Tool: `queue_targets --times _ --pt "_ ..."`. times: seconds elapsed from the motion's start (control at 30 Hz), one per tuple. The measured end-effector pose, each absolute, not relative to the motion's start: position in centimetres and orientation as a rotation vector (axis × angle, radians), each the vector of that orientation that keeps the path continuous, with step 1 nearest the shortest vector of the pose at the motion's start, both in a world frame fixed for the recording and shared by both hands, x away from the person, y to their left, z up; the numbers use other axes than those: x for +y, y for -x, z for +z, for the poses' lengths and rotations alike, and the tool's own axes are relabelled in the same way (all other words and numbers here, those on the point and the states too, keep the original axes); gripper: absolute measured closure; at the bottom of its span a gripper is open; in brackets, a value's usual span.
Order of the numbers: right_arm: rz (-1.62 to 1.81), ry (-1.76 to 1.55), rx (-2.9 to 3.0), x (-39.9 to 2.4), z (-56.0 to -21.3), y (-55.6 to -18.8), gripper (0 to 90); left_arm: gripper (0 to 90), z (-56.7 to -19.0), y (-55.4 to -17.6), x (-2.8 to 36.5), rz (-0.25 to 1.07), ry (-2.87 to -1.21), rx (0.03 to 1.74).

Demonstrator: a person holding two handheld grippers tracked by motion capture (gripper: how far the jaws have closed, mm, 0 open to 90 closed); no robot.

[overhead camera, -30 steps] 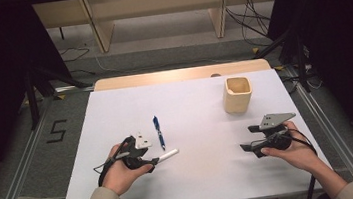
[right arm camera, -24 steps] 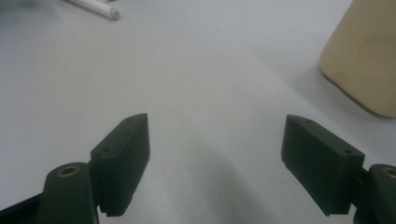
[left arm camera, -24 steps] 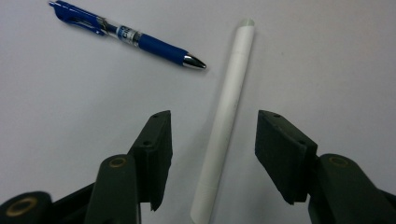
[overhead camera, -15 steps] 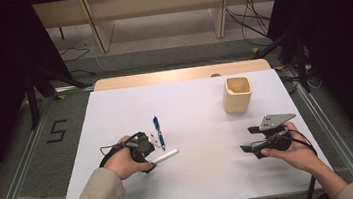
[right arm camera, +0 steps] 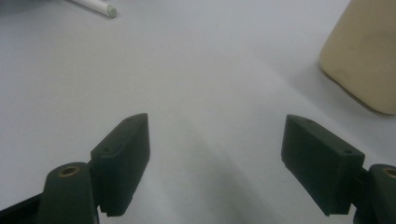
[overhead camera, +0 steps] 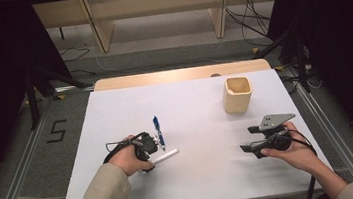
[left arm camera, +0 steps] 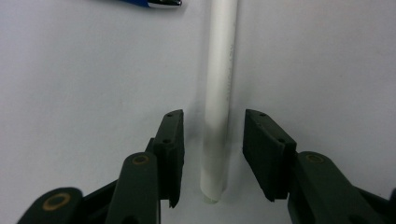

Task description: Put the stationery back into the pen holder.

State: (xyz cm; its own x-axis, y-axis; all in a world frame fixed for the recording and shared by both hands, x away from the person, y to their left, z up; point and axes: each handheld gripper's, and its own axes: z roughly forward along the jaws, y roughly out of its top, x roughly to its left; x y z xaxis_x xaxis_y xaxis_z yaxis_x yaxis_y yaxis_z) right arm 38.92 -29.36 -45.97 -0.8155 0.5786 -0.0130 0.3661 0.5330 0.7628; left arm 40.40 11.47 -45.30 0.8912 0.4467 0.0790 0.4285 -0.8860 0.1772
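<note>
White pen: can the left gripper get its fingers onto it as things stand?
Probably yes. The left gripper already straddles the white pen, one finger on each side, gaps still showing; its jaws have just been closing. Nothing lies between; the blue pen lies clear.

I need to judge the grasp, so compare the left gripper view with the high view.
Left gripper view alone: the gap on each side between the black pads and the white plastic pen; the jaws, just closing, do not press it yet.

High view alone: the beige square cup, the right gripper with open jaws, the person's sleeve.

Both: the white pen, the blue pen, the white tabletop.
</note>
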Motion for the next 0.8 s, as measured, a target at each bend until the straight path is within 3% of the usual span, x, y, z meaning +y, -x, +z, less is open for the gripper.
queue_targets --times 0.3,0.8 --pt "1.151 -0.79 2.511 -29.4 -46.0 -39.0 24.4 60.3 -45.5 -40.9 11.0 0.136 -2.864 0.768" --pt "1.149 -0.799 2.511 -29.4 -46.1 -39.0 24.5 62.8 -45.6 -41.9 10.2 0.094 -2.89 0.744"
